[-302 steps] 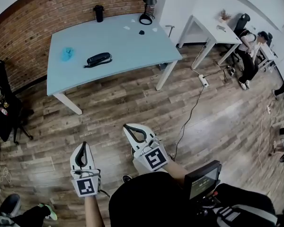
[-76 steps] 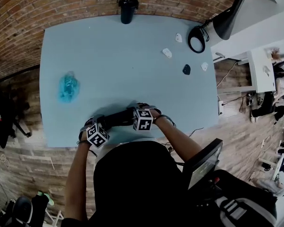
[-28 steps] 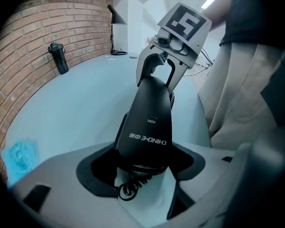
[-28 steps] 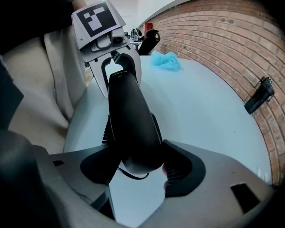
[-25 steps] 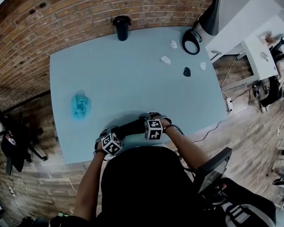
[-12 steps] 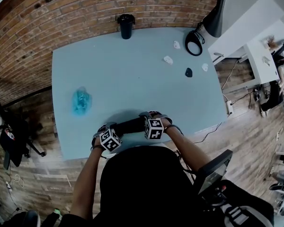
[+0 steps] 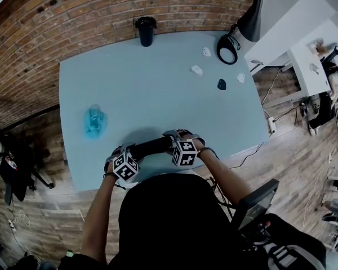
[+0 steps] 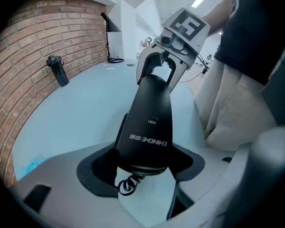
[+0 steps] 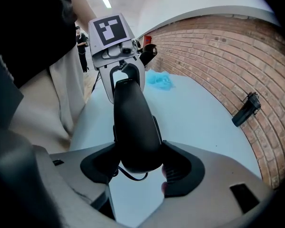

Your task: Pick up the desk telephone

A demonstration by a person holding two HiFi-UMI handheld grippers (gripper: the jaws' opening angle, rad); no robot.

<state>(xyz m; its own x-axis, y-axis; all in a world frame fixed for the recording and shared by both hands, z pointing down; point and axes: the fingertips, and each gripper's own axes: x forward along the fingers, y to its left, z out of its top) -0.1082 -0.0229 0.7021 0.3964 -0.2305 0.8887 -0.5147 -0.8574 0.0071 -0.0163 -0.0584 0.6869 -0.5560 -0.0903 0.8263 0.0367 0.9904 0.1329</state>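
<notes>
Black desk telephone (image 7: pixel 152 147), left gripper (image 8: pixel 143 171) jaws clamping one end, right gripper (image 9: pixel 138 164) jaws the other

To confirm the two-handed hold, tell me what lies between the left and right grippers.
The black desk telephone fills it, left gripper and right gripper each clamping an end; head view shows this.
</notes>
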